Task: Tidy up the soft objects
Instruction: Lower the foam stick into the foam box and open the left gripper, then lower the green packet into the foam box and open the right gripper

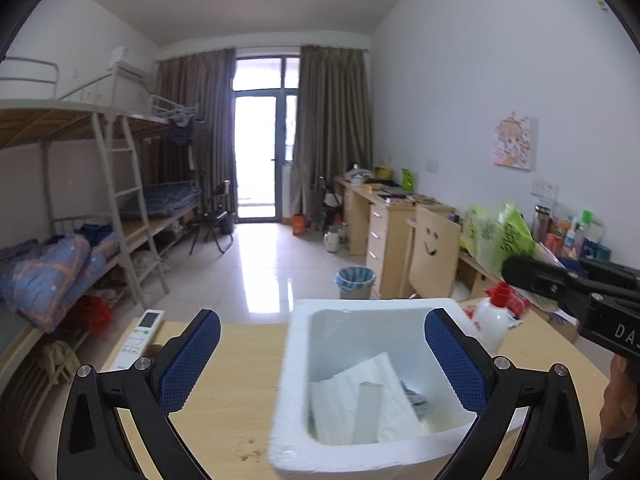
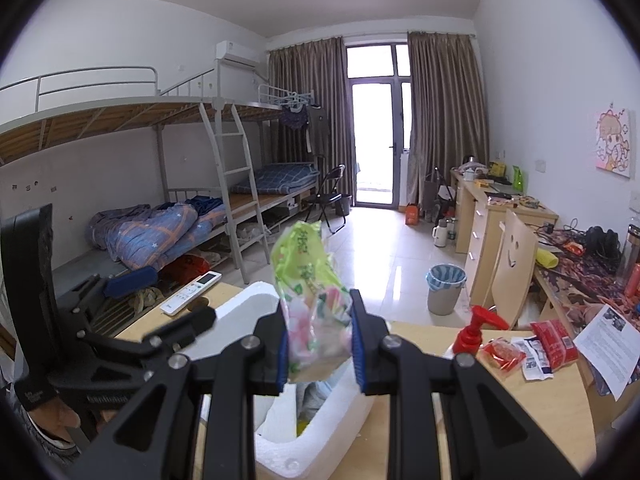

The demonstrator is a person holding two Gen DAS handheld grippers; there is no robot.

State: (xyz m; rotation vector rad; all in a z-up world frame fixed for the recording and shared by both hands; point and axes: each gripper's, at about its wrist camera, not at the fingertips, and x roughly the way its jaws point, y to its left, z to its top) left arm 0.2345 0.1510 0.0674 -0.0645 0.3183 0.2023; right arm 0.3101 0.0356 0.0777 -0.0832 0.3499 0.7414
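Two claws over white foam box [image 1: 360, 308], left claw [image 1: 322, 360] spread empty, right claw [image 2: 318, 350] clamping green packet [image 2: 310, 280]

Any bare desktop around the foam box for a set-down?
Bare wood lies left of the foam box, up to the remote, under the open left tool. Right of the box is crowded: pump bottle, red packets, paper sheet.

A foam box [image 1: 298, 380] stands on the table [image 1: 236, 364] with folded cloths [image 1: 360, 396] lying inside it. A remote control [image 1: 138, 338] lies at the table's left edge, and a pump bottle [image 1: 494, 320] stands just right of the box. Beyond it lie snack packets [image 2: 528, 348], with a waste bin [image 2: 445, 288] on the floor behind the table.
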